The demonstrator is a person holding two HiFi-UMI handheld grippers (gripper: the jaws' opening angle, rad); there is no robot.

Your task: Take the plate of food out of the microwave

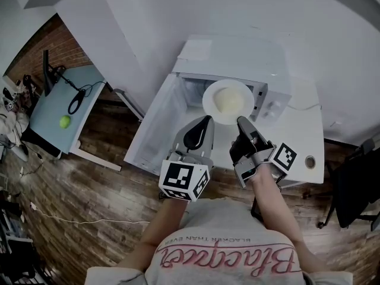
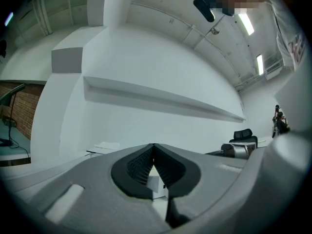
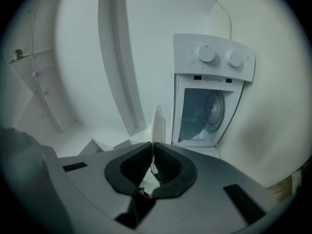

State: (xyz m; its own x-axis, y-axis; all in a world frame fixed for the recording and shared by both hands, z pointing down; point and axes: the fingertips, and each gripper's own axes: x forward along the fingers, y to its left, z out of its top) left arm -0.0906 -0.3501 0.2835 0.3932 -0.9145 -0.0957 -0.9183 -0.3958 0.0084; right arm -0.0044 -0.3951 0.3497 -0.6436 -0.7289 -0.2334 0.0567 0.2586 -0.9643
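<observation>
Just outside the open microwave (image 1: 237, 61), the plate (image 1: 210, 97) of pale food (image 1: 229, 100) hangs in the air, its near rim pinched by our right gripper (image 1: 243, 123). Beside it we hold our left gripper (image 1: 206, 122), jaws pressed together on nothing. The microwave door (image 1: 155, 126) stands wide open.

You stand on a dark wood-plank floor (image 1: 89, 183), facing a plain white wall (image 1: 148, 16). To your left, a brick wall (image 1: 35, 52) backs a pale blue table (image 1: 53, 108) with a green ball (image 1: 65, 122) on it. A black chair (image 1: 356, 186) stands at your right, and strip lights (image 2: 246, 22) glow overhead.
</observation>
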